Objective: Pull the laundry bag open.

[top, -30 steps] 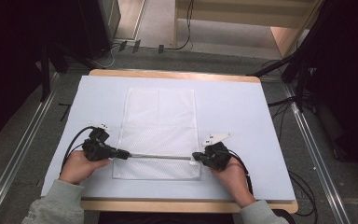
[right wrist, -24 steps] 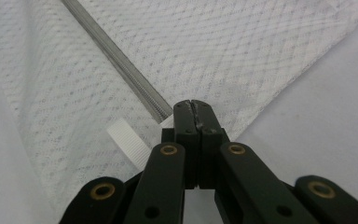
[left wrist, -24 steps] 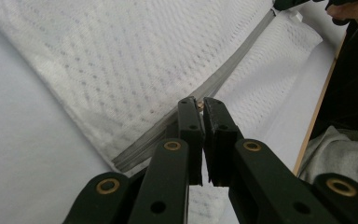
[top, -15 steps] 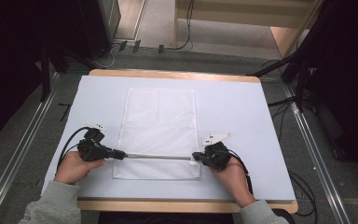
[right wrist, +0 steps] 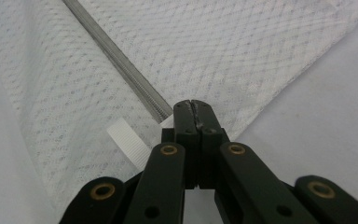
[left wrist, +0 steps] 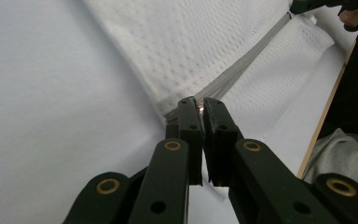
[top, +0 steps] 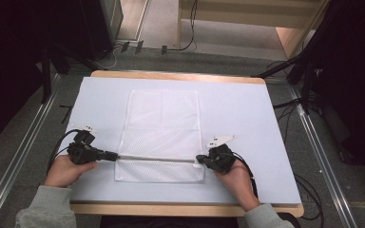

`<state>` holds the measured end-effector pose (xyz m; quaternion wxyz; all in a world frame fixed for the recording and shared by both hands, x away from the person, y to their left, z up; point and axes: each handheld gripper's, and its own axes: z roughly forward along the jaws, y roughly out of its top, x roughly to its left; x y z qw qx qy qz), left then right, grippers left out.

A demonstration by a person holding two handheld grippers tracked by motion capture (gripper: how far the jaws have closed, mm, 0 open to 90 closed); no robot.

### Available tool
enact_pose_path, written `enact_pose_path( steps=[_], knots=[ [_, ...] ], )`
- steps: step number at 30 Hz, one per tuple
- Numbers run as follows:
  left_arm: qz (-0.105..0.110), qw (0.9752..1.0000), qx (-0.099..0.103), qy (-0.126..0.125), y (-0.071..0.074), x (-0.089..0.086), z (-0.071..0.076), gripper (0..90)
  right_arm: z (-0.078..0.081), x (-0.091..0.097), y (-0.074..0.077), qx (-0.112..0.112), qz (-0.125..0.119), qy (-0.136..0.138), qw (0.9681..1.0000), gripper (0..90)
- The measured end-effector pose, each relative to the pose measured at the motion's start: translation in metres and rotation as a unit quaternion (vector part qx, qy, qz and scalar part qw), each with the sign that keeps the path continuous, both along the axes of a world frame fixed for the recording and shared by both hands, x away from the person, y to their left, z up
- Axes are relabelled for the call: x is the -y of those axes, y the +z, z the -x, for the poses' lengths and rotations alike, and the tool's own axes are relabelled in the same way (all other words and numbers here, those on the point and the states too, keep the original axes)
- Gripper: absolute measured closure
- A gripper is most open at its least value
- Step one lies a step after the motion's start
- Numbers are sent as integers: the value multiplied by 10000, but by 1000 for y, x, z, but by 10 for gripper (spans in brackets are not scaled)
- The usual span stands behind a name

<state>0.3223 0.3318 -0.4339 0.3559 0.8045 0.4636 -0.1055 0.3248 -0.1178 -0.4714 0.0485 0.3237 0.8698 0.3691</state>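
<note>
Near the front edge of the surface (top: pixel 266 142), one white mesh bag (top: pixel 164 123) lying flat, open room on both sides. Two tools: left tool (top: pixel 115 156) clamped on the zipper pull (left wrist: pixel 200 108), right tool (top: pixel 199 160) clamped on the bag's opposite zipper end.

From here the right claw (right wrist: pixel 195 108) has its two black jaws pressed tight together, pinching the near end of a grey zipper (right wrist: pixel 121 63) on a white mesh laundry bag (right wrist: pixel 242 51). The zipper runs away up and to the left across the mesh. A short white ribbed tab (right wrist: pixel 127 140) lies just left of the jaws. The pale tabletop (right wrist: pixel 326 116) shows bare at the right.
</note>
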Motion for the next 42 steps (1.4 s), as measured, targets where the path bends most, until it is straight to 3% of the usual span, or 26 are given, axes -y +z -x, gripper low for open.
enact_pose_path(
  steps=[9,15,16,20,22,25,29,32,42],
  knots=[
    [-21,10000,-44,28,-3,-3,3,880,-1,0,0,-18,-11,-2,10000,900],
    [-24,10000,-56,57,-4,-2,5,878,-4,0,2,-213,-16,-11,9998,900],
    [-35,10000,-48,38,-4,-1,5,877,-5,0,2,-149,8,50,9999,900],
    [9,9999,-129,52,-7,0,7,870,-7,-1,3,-233,39,44,9997,900],
    [-14,10000,-56,-21,-7,0,8,866,-8,-1,4,-281,34,62,9996,900],
    [32,9999,120,-11,-6,-1,8,789,-10,0,8,-379,-234,54,9990,882],
    [-29,9986,522,85,-1,-2,8,640,-10,1,13,-212,-280,86,9993,822],
    [-159,9969,747,172,1,-3,8,588,-12,3,15,-139,-340,48,9993,779],
    [-396,9932,1018,403,1,-11,4,429,-20,17,19,10,-427,-126,9990,607]
  ],
)
